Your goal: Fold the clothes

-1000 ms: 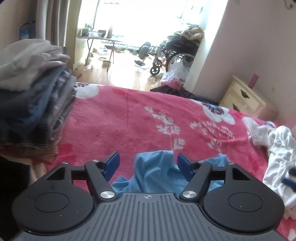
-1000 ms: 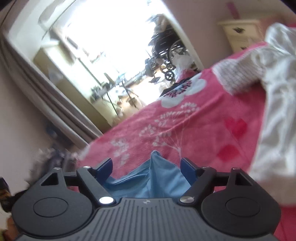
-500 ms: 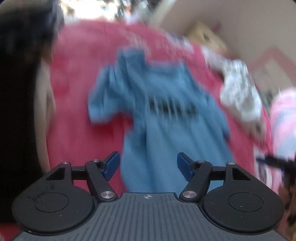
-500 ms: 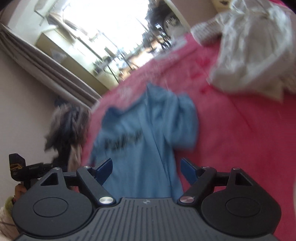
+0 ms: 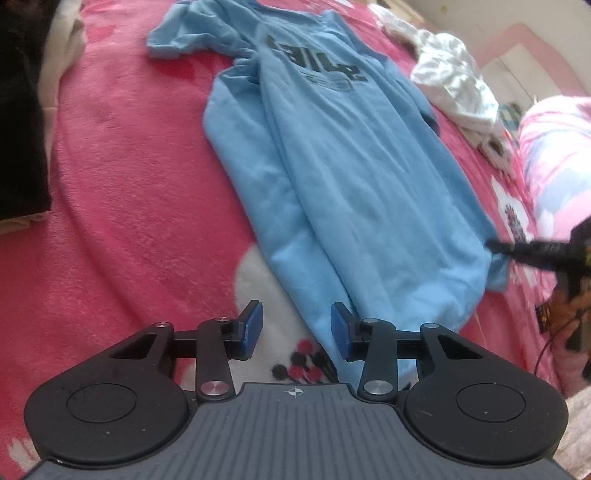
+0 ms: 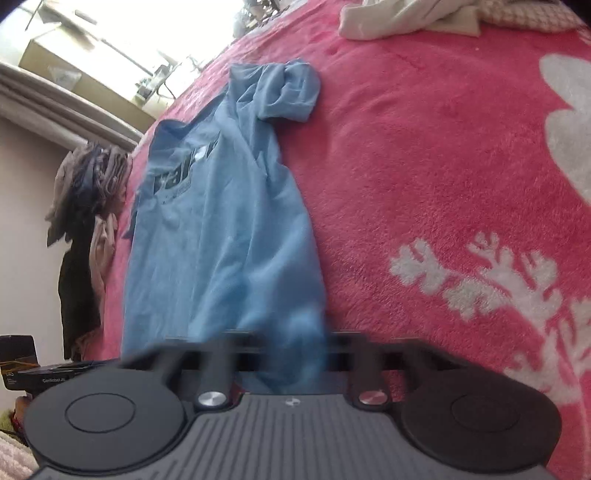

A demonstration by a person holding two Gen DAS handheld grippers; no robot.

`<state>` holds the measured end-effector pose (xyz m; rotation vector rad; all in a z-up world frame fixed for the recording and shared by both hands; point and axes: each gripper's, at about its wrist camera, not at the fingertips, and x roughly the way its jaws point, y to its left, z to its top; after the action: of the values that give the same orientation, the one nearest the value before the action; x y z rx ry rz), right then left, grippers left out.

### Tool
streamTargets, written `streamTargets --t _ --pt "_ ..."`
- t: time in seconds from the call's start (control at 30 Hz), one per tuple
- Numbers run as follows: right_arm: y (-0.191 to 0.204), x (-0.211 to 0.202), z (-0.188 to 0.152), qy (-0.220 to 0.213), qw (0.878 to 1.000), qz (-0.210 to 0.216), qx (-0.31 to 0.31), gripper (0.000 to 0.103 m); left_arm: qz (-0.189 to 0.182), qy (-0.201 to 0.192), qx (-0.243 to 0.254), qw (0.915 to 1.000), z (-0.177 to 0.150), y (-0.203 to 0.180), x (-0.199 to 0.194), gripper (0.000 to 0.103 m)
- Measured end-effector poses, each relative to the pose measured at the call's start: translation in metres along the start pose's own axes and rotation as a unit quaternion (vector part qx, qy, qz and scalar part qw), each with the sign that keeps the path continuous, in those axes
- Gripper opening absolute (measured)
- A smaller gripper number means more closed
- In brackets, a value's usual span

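A light blue T-shirt (image 5: 332,155) with dark lettering lies stretched out, front up, on the pink flowered blanket (image 5: 129,203); it also shows in the right wrist view (image 6: 221,221). My left gripper (image 5: 295,328) is open at the shirt's hem, its left corner just by the right finger, nothing between the pads. My right gripper (image 6: 291,350) is at the hem's other corner, and blue cloth bunches between its blurred fingers. From the left wrist view the right gripper (image 5: 517,251) pinches that hem corner.
A stack of folded clothes (image 6: 88,184) stands at the bed's left side. A crumpled white garment (image 5: 458,85) lies beyond the shirt at the right; it also shows in the right wrist view (image 6: 406,18). A pink pillow (image 5: 554,147) is at far right.
Both grippers drew back from the collar end down to the hem, so the whole shirt now lies stretched out ahead. The right gripper closed on the hem corner.
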<state>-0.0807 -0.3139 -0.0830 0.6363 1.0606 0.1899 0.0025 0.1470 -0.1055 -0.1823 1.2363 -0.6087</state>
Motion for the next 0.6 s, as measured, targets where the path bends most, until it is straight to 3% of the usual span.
streamTargets --t 0.13,0.33,0.4,0.47,0.57,0.6 --pt "0.008 -0.039 0.012 -0.051 0.998 -0.026 -0.024 0.005 -0.006 0.0 0.008 0.9999 -0.007 -0.002 -0.003 0.04" --pt "0.006 -0.052 0.031 -0.095 0.982 -0.145 -0.071 0.006 -0.017 0.003 0.016 0.9997 -0.01 -0.002 -0.004 0.04" --pt "0.008 -0.041 0.035 -0.099 0.966 -0.216 -0.1 0.009 -0.016 0.005 0.022 0.9996 -0.01 -0.003 -0.004 0.04" --pt "0.013 -0.027 0.038 -0.102 0.941 -0.297 -0.124 0.026 -0.016 -0.001 0.019 0.9997 -0.01 -0.002 -0.007 0.04" --pt "0.022 -0.035 0.035 -0.148 0.92 -0.335 -0.141 0.036 -0.017 -0.01 0.012 0.9997 -0.01 0.0 -0.011 0.04" --pt "0.03 -0.041 0.031 -0.169 0.92 -0.321 -0.149 0.036 -0.017 -0.014 0.008 0.9997 -0.009 0.001 -0.013 0.04"
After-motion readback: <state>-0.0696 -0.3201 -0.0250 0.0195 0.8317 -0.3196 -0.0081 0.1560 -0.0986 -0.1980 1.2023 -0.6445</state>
